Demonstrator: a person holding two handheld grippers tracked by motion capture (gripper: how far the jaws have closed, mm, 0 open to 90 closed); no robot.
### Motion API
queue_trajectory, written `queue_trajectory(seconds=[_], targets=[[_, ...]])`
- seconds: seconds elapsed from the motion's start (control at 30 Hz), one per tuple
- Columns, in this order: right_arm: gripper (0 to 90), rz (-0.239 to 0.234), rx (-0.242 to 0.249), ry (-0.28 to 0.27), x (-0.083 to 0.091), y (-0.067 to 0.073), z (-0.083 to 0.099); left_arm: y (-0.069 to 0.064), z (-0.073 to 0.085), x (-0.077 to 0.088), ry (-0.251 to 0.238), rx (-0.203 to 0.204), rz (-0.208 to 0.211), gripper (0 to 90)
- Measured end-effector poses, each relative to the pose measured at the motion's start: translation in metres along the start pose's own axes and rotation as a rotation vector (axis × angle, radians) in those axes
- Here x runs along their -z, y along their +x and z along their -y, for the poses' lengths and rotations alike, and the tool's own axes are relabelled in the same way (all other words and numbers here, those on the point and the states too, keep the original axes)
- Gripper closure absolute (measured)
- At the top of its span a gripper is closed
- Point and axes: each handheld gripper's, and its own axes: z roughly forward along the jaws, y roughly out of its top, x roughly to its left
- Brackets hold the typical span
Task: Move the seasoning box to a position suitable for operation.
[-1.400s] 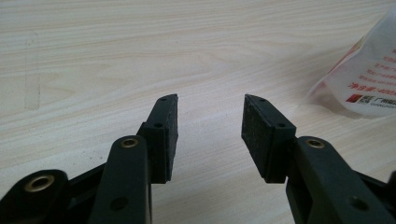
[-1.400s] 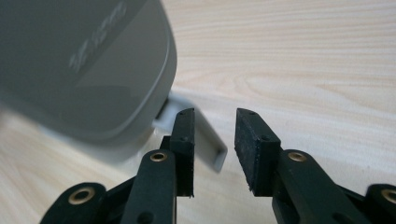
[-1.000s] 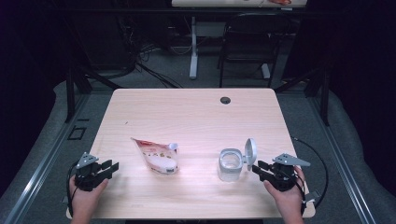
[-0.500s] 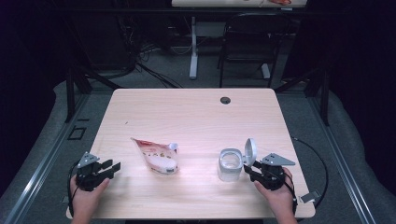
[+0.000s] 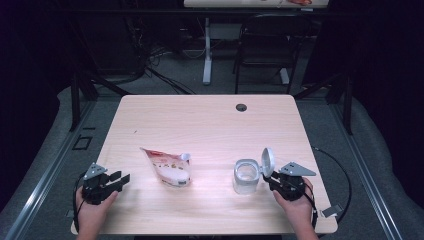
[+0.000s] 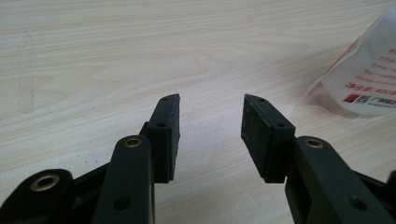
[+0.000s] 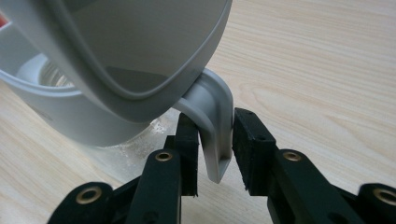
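A white pouch with red print (image 5: 167,167) lies flat left of the table's middle; its corner (image 6: 369,70) shows at the right of the left gripper view. A small grey-white container (image 5: 246,176) stands at the front right with its round lid (image 5: 268,161) hinged up. My right gripper (image 5: 276,179) is just right of it, and its jaws (image 7: 215,116) are shut on the container's grey handle (image 7: 219,144) below the lid (image 7: 140,42). At the front left corner my left gripper (image 5: 119,179) rests open (image 6: 210,100) over bare wood, a short way from the pouch.
The light wooden table (image 5: 210,125) has a dark round grommet (image 5: 241,107) near its far edge. A black cable (image 5: 345,177) loops off the right edge behind my right hand. Beyond the table are a chair and desk legs on a grey floor.
My right gripper has moved left up to the container and closed its jaws on the handle under the raised lid. The left gripper and the pouch have stayed put.
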Motion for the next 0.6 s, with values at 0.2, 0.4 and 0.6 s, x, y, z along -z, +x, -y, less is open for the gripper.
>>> queue_trajectory(seconds=[0.2, 0.4, 0.6], targets=[[72.9, 0.008, 0.032, 0.009, 0.0008, 0.0005, -0.0004, 0.0003, 0.0002, 0.0001, 0.001, 0.002, -0.004, 57.4], [74.9, -0.018, 0.051, 0.013, 0.0010, 0.0019, -0.0007, 0.0004, 0.0002, -0.0001, 0.002, 0.001, -0.007, 57.3], [80.4, -0.061, 0.077, 0.014, 0.0005, 0.0076, -0.0011, 0.0010, 0.0000, 0.0010, 0.010, -0.002, -0.007, 57.3]])
